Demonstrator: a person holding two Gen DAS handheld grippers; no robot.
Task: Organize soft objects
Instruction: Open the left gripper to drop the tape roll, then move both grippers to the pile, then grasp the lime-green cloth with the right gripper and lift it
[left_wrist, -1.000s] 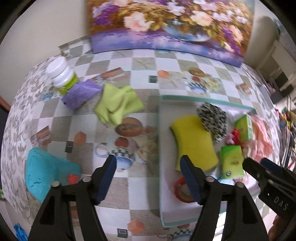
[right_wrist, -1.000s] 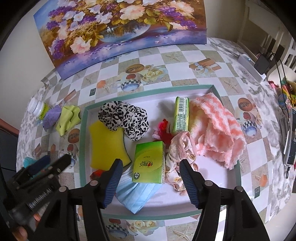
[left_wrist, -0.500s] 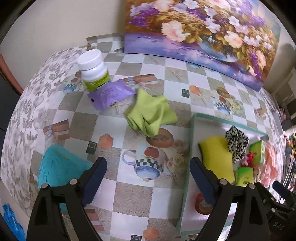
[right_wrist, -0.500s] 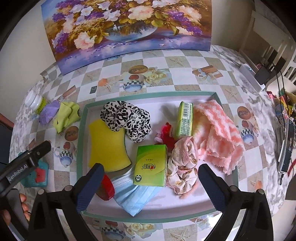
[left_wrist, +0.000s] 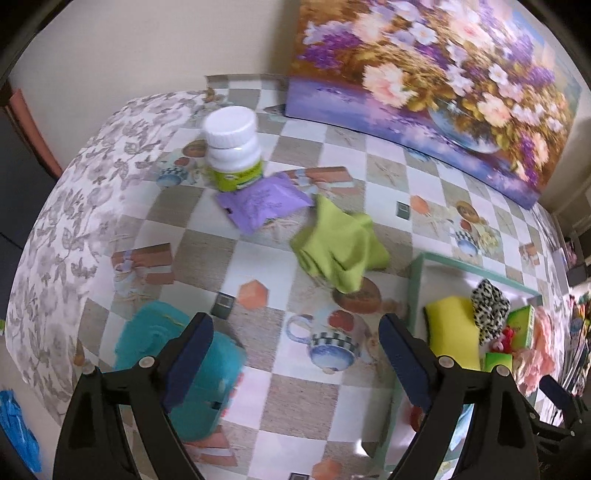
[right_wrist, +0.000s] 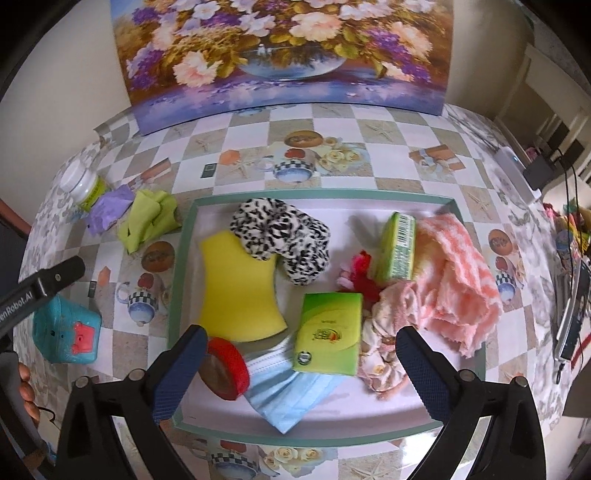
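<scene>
A green-rimmed tray (right_wrist: 369, 194) holds a yellow sponge (right_wrist: 236, 288), a leopard-print scrunchie (right_wrist: 280, 236), two green tissue packs (right_wrist: 328, 332), a blue face mask (right_wrist: 288, 391), a pink towel (right_wrist: 461, 273) and a red tape roll (right_wrist: 225, 365). Left of the tray on the table lie a green cloth (left_wrist: 336, 247), a purple packet (left_wrist: 258, 201) and a teal soft toy (left_wrist: 173, 354). My left gripper (left_wrist: 295, 358) is open and empty above the table, the toy by its left finger. My right gripper (right_wrist: 301, 369) is open and empty over the tray's front.
A white-capped bottle (left_wrist: 232, 147) stands behind the purple packet. A flower painting (right_wrist: 288, 55) leans on the wall at the back. The table edge drops off at the left (left_wrist: 44, 258). Cables and devices (right_wrist: 535, 173) lie at the far right.
My left gripper swung left from the tray edge to the loose items and opened wider. My right gripper drew back a little and opened wider; the red tape roll came into its view.
</scene>
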